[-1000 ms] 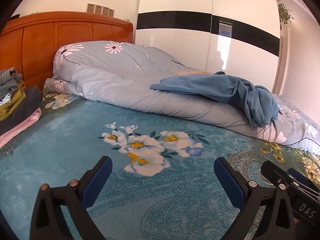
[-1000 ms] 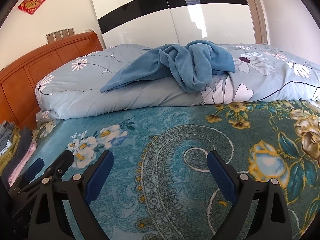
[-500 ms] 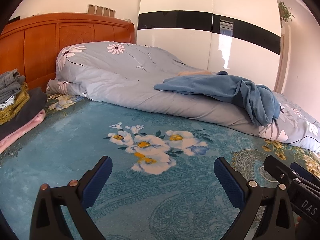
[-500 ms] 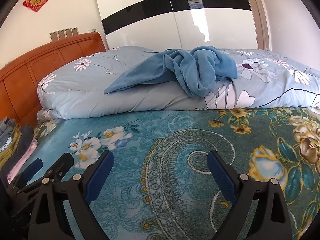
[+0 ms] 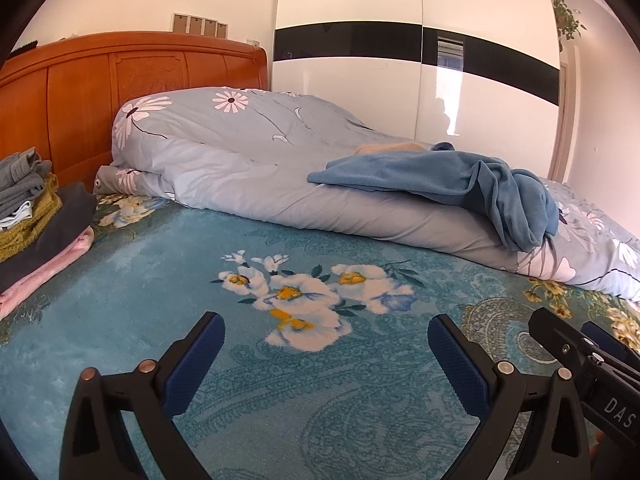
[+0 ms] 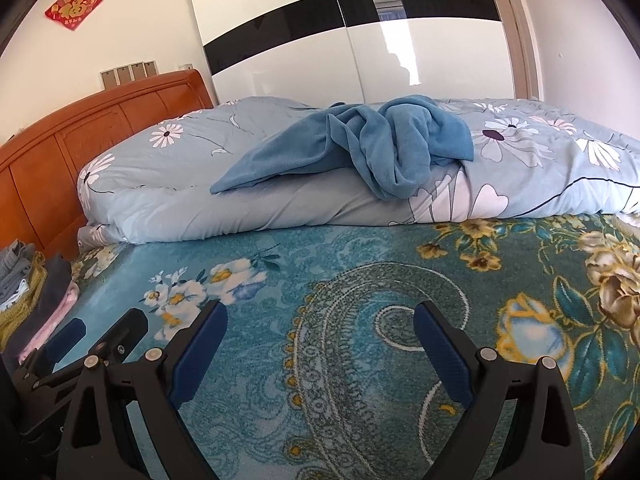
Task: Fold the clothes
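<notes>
In the left wrist view, we are holding our left gripper [image 5: 326,336] low over the teal floral bedspread [image 5: 160,288], its jaws spread wide and gripping nothing. The crumpled blue garment [image 5: 452,176] is lying ahead and to the right of these jaws, draped on top of the rolled grey duvet [image 5: 248,168], with its long axis running left to right along the roll and its bunched end hanging over the right side. A stack of folded clothes [image 5: 36,212] is sitting at the far left by the headboard [image 5: 120,80], and the right gripper is edging in at the lower right.

In the right wrist view, we are keeping our right gripper [image 6: 320,324] just as wide open and empty above the bedspread [image 6: 360,360]. Here the blue garment [image 6: 360,148] is lying almost straight ahead, well apart from the jaws, its flat tail pointing left and its bunched mass sitting near the centre line. The folded stack [image 6: 24,288] is showing at the left edge.

We are judging the right gripper better lined up with the bunched end, the left with the tail.
</notes>
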Action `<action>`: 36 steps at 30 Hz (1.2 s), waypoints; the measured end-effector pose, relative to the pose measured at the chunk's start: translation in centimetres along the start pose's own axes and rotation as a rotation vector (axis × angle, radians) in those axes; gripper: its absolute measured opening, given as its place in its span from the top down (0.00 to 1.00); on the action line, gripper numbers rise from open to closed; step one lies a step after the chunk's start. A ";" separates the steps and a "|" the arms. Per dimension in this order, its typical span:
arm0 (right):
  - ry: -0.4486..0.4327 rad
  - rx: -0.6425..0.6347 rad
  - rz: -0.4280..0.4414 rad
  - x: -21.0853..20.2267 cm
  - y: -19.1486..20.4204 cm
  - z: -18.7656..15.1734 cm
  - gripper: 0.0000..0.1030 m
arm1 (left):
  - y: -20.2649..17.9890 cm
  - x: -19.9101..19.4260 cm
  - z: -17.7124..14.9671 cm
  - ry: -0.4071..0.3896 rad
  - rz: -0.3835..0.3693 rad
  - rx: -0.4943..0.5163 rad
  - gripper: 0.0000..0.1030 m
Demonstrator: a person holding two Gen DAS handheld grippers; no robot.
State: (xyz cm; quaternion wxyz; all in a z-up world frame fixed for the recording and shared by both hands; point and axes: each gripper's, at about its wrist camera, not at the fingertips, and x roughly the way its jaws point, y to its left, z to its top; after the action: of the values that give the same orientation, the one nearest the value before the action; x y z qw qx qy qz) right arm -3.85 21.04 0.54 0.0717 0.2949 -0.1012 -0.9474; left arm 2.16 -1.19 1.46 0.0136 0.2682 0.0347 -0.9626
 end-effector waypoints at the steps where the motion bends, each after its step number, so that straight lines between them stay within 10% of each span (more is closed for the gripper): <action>1: -0.002 0.001 0.001 -0.1 0.0 0.0 0.08 | 0.0 0.0 0.0 0.001 -0.001 0.001 0.00; 25: -0.092 0.089 -0.019 -0.4 -2.5 0.6 0.08 | 3.6 -1.1 -0.6 0.051 -0.079 0.025 0.00; 36: 0.002 0.225 -0.080 10.7 -7.1 12.0 0.03 | 9.3 -3.5 -1.4 0.035 -0.069 -0.001 0.00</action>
State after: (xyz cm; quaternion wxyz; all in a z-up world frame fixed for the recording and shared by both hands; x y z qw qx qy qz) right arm -19.95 27.67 2.73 0.0001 0.3058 -0.1952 -0.9319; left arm 6.35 -10.34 1.49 -0.0204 0.2838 0.0447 -0.9576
